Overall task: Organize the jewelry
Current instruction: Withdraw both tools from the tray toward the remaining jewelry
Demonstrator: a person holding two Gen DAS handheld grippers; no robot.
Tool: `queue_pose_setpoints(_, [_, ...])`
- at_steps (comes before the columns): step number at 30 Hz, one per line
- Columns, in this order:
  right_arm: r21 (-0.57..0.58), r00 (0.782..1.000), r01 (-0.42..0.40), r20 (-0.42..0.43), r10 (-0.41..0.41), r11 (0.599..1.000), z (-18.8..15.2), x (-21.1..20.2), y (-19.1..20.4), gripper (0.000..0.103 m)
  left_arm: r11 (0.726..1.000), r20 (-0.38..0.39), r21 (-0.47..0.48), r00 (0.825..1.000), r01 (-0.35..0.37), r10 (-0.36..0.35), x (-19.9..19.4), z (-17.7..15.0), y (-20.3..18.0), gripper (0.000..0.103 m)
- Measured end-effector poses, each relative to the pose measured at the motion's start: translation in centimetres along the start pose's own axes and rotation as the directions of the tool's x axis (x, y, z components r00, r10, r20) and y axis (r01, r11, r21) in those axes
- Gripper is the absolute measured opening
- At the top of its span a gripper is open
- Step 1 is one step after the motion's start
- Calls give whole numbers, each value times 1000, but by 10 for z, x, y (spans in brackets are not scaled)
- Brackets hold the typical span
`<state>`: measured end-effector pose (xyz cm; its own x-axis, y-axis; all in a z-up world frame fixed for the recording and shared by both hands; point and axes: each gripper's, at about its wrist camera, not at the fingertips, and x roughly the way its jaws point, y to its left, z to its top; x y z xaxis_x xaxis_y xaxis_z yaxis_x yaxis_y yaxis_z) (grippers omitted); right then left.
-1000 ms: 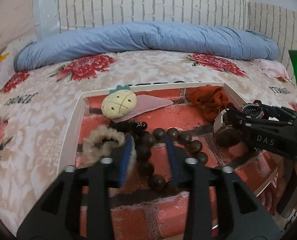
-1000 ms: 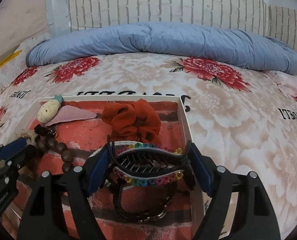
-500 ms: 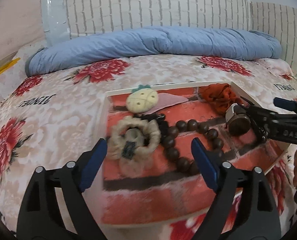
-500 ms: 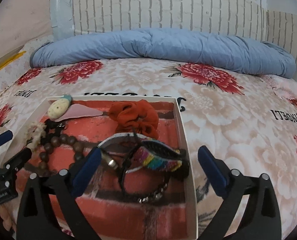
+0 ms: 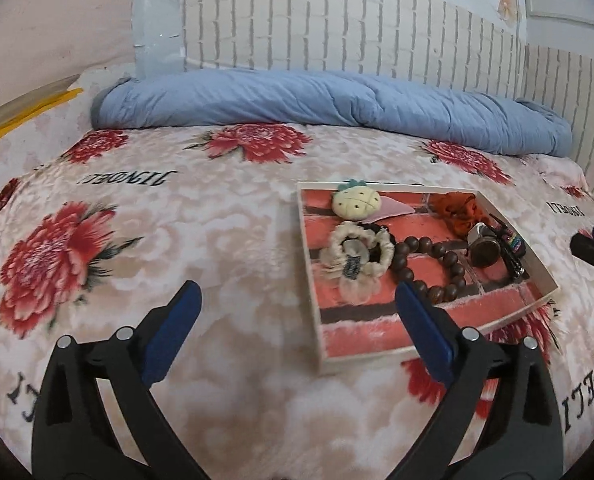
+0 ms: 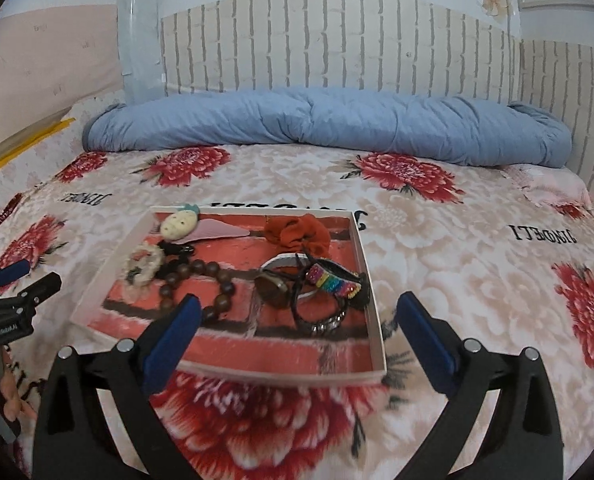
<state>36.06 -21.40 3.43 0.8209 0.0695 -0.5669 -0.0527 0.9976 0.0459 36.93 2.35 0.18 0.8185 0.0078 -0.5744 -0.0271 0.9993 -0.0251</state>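
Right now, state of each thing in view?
Left tool: opening, empty.
Right tool: open, empty.
White shallow tray: on bed, loaded.
Dark wooden bead bracelet: in tray.
Orange fabric scrunchie: in tray.
Rainbow-beaded black hair claw: in tray.

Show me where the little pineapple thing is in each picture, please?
Left wrist view: the pineapple clip lies at the far left corner of the tray, right of picture centre.
Right wrist view: the pineapple clip lies at the tray's far left corner, left of picture centre.
Shared landmark: the orange scrunchie at the tray's far right.
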Motion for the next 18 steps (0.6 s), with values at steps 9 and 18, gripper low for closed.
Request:
queue_pose_setpoints(9, [21, 998, 56, -18, -56, 998, -19, -46, 9, 96, 1000, -4, -3, 1000, -12, 12, -52, -6, 36, 98])
queue_pose_setpoints(18, [38, 998, 63, -19, -63, 997, -44, -78, 27, 96, 999, -4, 3, 999, -32, 32, -97, -19, 61, 98])
